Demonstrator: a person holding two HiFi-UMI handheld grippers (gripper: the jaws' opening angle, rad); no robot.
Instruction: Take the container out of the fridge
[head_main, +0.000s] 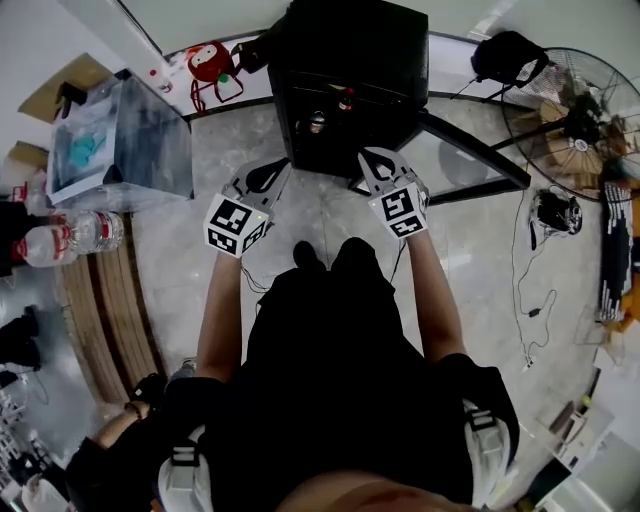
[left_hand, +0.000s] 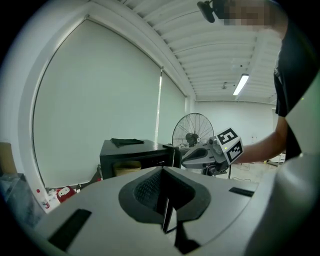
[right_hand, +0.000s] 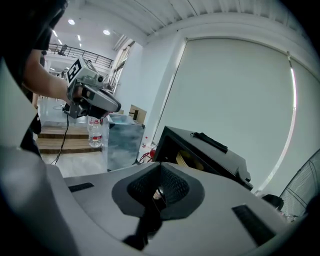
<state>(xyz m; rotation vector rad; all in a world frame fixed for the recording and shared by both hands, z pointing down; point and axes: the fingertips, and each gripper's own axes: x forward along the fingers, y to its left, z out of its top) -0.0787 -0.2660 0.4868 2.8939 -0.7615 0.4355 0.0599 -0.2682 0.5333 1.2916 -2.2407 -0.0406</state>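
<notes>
Floor: polished pale-grey stone (head_main: 300, 215), glossy, with a thin cable (head_main: 530, 300) trailing over it at the right.
Room: bright, with a large drawn window blind (left_hand: 100, 110) behind the fridge and a ribbed white ceiling; wooden steps (head_main: 105, 310) run along the left.
Around: a pedestal fan (head_main: 570, 110) stands to the right, a translucent box (head_main: 120, 140) to the left with water bottles (head_main: 75, 235) beside it, and a red toy (head_main: 210, 62) lies by the wall.
Fridge: a small black cabinet (head_main: 350, 60) stands on the floor with its door (head_main: 475, 150) swung wide to the right in the head view and its open front facing the person.
Container: a low tan tub (left_hand: 126, 168) sits inside the fridge on an upper shelf, just behind the open front.
Axis: the tub sits upright – its longer dimension lies level, across the width of the shelf; which side is its front cannot be told.
Left gripper: its jaws are pressed together on nothing (head_main: 268, 172); it is held short of the fridge's front at the left – apart from the tub.
Right gripper: jaws likewise closed and empty (head_main: 375, 160); it is held beside the left one and aimed at the open front.
</notes>
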